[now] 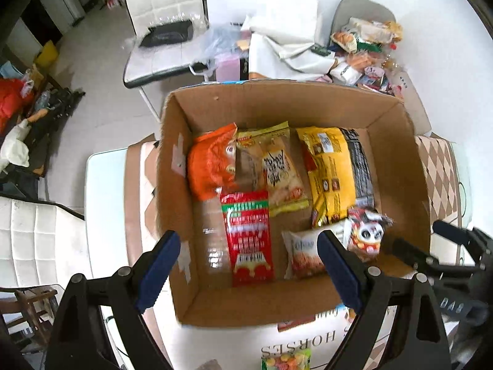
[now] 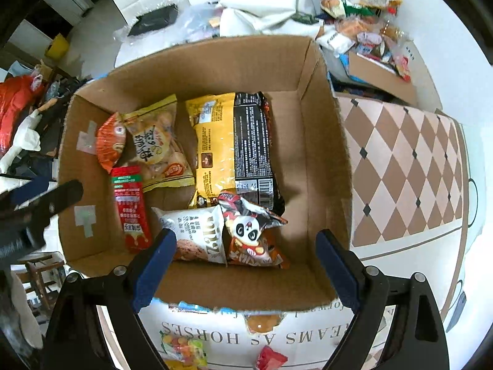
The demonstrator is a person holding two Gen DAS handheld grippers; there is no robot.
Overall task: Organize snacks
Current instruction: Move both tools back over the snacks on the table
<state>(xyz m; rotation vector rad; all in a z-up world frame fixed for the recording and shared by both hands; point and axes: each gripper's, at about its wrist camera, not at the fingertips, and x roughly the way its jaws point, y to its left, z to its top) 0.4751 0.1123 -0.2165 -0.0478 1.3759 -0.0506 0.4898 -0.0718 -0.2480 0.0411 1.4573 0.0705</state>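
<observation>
Snack packets, among them a panda-print bag (image 2: pixel 255 231) and a red sachet (image 2: pixel 131 206), lie flat in the cardboard box (image 2: pixel 323 123) on the table. Above them my left tongs (image 1: pixel 249 273) and right tongs (image 2: pixel 246 269) hang wide open, empty.

Room clutter beyond the table

White padded chair (image 1: pixel 160 9) bearing black pouch (image 1: pixel 168 34); yellow bin (image 1: pixel 46 53) and red bag (image 1: pixel 10 98) on floor.

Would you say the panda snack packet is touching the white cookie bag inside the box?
Touching: the right wrist view shows the panda snack packet overlapping the white cookie bag edge.
</observation>
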